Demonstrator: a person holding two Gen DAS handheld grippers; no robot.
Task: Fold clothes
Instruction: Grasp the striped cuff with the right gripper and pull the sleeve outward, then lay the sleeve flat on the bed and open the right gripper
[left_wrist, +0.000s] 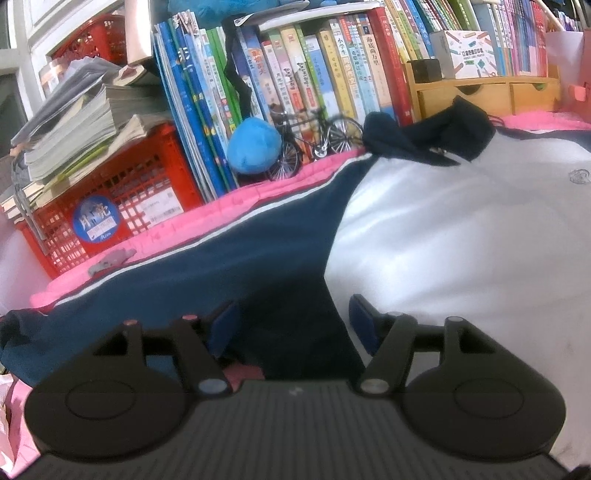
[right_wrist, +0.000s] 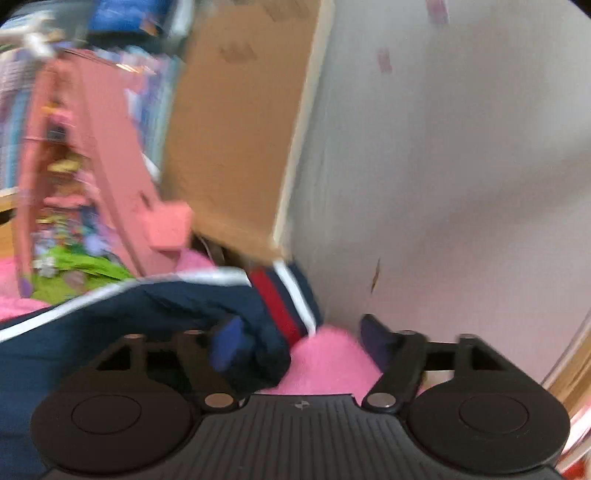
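Between the parted right tongs (right_wrist: 299, 339) lies the jacket's striped cuff (right_wrist: 284, 299), ungripped; left tongs (left_wrist: 291, 325) hover open over the sleeve (left_wrist: 207, 258) stretching leftward.

A fuzzy bright-pink blanket (left_wrist: 207, 218) covers the supporting surface. Spread flat on it lies a navy-and-white jacket with white piping (left_wrist: 443, 229), its navy sleeve with a red-and-white striped cuff (right_wrist: 284, 306) resting on the pink pile. A crumpled green cloth (right_wrist: 74, 273) lies farther back.
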